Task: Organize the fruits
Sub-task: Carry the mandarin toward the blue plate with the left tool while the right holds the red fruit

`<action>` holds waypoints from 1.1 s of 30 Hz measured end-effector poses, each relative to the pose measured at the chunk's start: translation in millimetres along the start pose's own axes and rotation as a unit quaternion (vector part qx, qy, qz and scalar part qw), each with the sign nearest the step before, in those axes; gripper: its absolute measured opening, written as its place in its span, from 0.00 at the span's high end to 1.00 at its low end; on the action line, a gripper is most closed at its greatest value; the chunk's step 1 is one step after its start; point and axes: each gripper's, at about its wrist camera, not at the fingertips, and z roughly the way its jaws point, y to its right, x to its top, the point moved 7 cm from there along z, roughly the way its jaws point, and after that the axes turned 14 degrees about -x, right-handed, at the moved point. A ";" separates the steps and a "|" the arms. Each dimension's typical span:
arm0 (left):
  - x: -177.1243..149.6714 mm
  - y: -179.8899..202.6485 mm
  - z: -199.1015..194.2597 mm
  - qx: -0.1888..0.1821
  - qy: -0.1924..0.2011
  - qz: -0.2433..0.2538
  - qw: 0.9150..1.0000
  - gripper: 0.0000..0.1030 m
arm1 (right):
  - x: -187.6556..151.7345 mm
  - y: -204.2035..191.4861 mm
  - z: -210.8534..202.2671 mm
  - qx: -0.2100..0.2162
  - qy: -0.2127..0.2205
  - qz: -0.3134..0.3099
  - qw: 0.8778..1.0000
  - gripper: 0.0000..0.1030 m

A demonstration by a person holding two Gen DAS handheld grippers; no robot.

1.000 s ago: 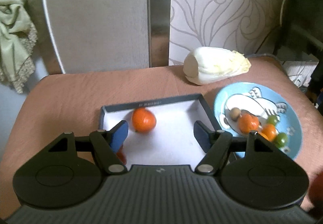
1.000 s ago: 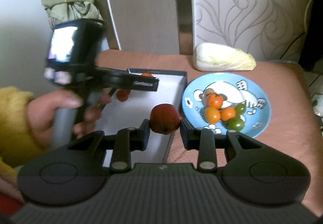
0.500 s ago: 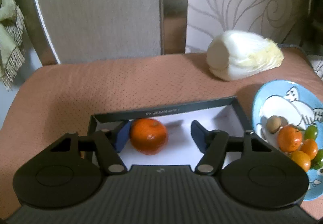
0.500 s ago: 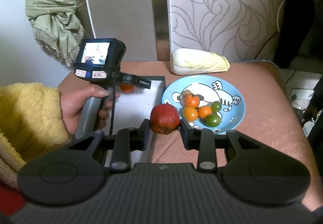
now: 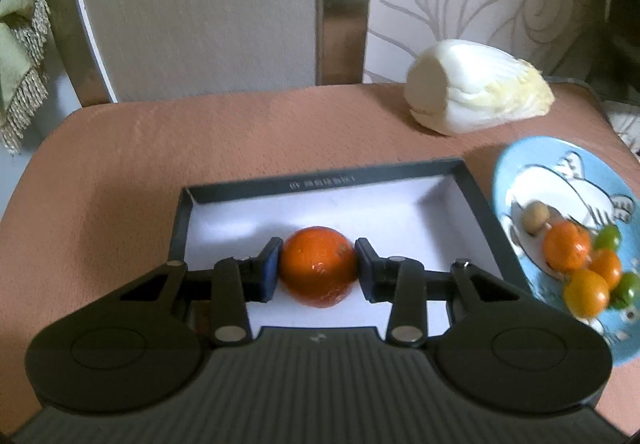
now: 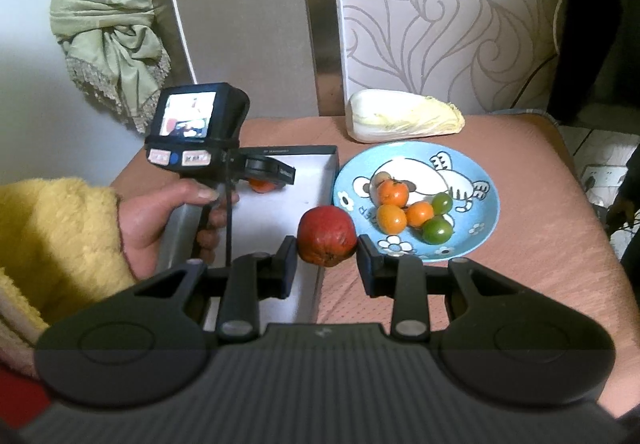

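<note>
Nearest the right wrist camera, the right gripper (image 6: pixel 327 264) is clamped on a red fruit (image 6: pixel 327 235), held above the near right edge of a shallow white-lined box (image 5: pixel 476 204). To its left a hand (image 6: pixel 160 220) in a yellow sleeve (image 6: pixel 56 244) holds the left gripper (image 5: pixel 317 270); its jaws have just been closing and now press both sides of an orange (image 5: pixel 318 271) resting inside the box. Just right of the box, a blue plate (image 6: pixel 480 232) carries small orange and green fruits and one brownish, blurred item. Beyond it a pale cabbage (image 6: pixel 404 116) lies on the salmon-coloured cloth (image 5: pixel 120 164). The left gripper's body hides the box's near edge.
</note>
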 end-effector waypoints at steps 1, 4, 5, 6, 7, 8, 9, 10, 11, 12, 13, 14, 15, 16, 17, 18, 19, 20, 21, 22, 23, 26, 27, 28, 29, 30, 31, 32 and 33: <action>-2.2 2.0 -3.3 -0.004 0.001 0.001 1.000 0.57 | -0.4 0.0 2.4 0.004 -0.002 0.002 1.000 0.66; -9.3 9.8 -15.9 -0.016 0.002 0.004 1.000 0.57 | -2.6 -0.7 9.9 0.009 -0.010 0.004 1.000 0.66; -11.0 12.0 -21.2 -0.019 0.004 0.005 1.000 0.57 | -3.3 -1.1 12.3 0.010 -0.012 0.004 1.000 0.66; -12.4 14.3 -27.0 -0.021 0.006 0.008 1.000 0.57 | -3.7 -1.5 14.8 0.012 -0.014 0.004 1.000 0.66; -13.4 16.7 -32.3 -0.024 0.008 0.009 1.000 0.57 | -3.8 -2.1 17.4 0.013 -0.016 0.003 1.000 0.66; -14.3 18.3 -37.7 -0.026 0.011 0.010 1.000 0.57 | -3.4 -2.9 19.4 0.016 -0.016 0.002 1.000 0.66; -14.9 20.2 -42.9 -0.026 0.014 0.011 1.000 0.57 | -3.2 -3.7 20.7 0.019 -0.016 0.000 1.000 0.66; -14.8 21.6 -47.9 -0.026 0.017 0.011 0.999 0.57 | -2.6 -5.1 22.0 0.022 -0.015 -0.002 1.000 0.66; -14.8 23.0 -53.1 -0.027 0.020 0.011 0.999 0.57 | -2.0 -6.7 23.2 0.026 -0.014 -0.005 1.000 0.66; -14.4 23.8 -55.8 -0.027 0.022 0.010 0.999 0.57 | -1.5 -8.3 24.3 0.029 -0.013 -0.009 0.999 0.66; -14.5 24.9 -59.9 -0.026 0.024 0.011 0.999 0.57 | -0.9 -9.5 25.1 0.032 -0.012 -0.012 0.999 0.66; -14.5 26.3 -62.7 -0.025 0.026 0.011 0.999 0.57 | -0.3 -10.4 26.0 0.035 -0.011 -0.013 0.999 0.66; -14.6 27.3 -65.0 -0.023 0.028 0.012 0.999 0.57 | 0.5 -10.9 27.0 0.038 -0.011 -0.014 0.999 0.66; -15.1 27.4 -67.4 -0.022 0.030 0.012 0.999 0.57 | 1.2 -11.0 27.5 0.040 -0.010 -0.015 0.999 0.66; -15.7 27.7 -69.6 -0.021 0.031 0.011 0.999 0.57 | 2.1 -10.8 27.8 0.042 -0.009 -0.015 0.999 0.66; -15.9 27.4 -71.3 -0.019 0.031 0.011 0.999 0.57 | 2.5 -10.5 27.9 0.044 -0.008 -0.016 0.999 0.66; -16.1 27.3 -72.7 -0.017 0.031 0.010 0.999 0.57 | 2.8 -10.5 27.9 0.047 -0.007 -0.016 0.999 0.66; -16.2 27.0 -73.5 -0.016 0.031 0.009 0.999 0.57 | 2.9 -10.7 28.0 0.048 -0.007 -0.017 0.999 0.66; -16.8 26.7 -75.4 -0.015 0.032 0.009 0.999 0.57 | 3.2 -10.7 28.1 0.049 -0.006 -0.017 0.999 0.66; -17.1 27.1 -77.0 -0.014 0.033 0.010 0.999 0.57 | 3.3 -10.7 27.9 0.051 -0.005 -0.017 0.999 0.66; -17.5 27.5 -77.5 -0.013 0.033 0.010 0.999 0.57 | 3.2 -10.6 28.0 0.052 -0.004 -0.017 0.999 0.66; -18.5 28.8 -79.2 -0.011 0.033 0.010 0.999 0.57 | 2.0 -10.0 27.4 0.053 -0.005 -0.017 0.998 0.66; -19.2 29.2 -80.0 -0.011 0.033 0.010 0.999 0.57 | 1.7 -9.7 27.4 0.053 -0.006 -0.016 0.998 0.66; -20.0 29.5 -80.6 -0.011 0.032 0.010 0.999 0.57 | 1.1 -9.3 27.0 0.054 -0.006 -0.015 0.998 0.66; -20.8 29.8 -81.3 -0.010 0.031 0.010 0.999 0.57 | 0.4 -9.2 26.3 0.054 -0.007 -0.014 0.998 0.66; -21.9 30.1 -81.5 -0.011 0.030 0.010 0.999 0.57 | -0.3 -9.0 26.2 0.055 -0.008 -0.014 0.998 0.66; -23.3 30.5 -82.0 -0.011 0.028 0.010 0.999 0.57 | -1.3 -8.7 26.1 0.055 -0.010 -0.013 0.998 0.66; -24.7 30.9 -82.7 -0.010 0.027 0.010 1.000 0.57 | -2.6 -8.6 26.1 0.056 -0.011 -0.012 0.998 0.66; -26.3 31.4 -83.3 -0.010 0.026 0.011 1.000 0.57 | -4.0 -8.9 26.0 0.057 -0.013 -0.011 0.998 0.66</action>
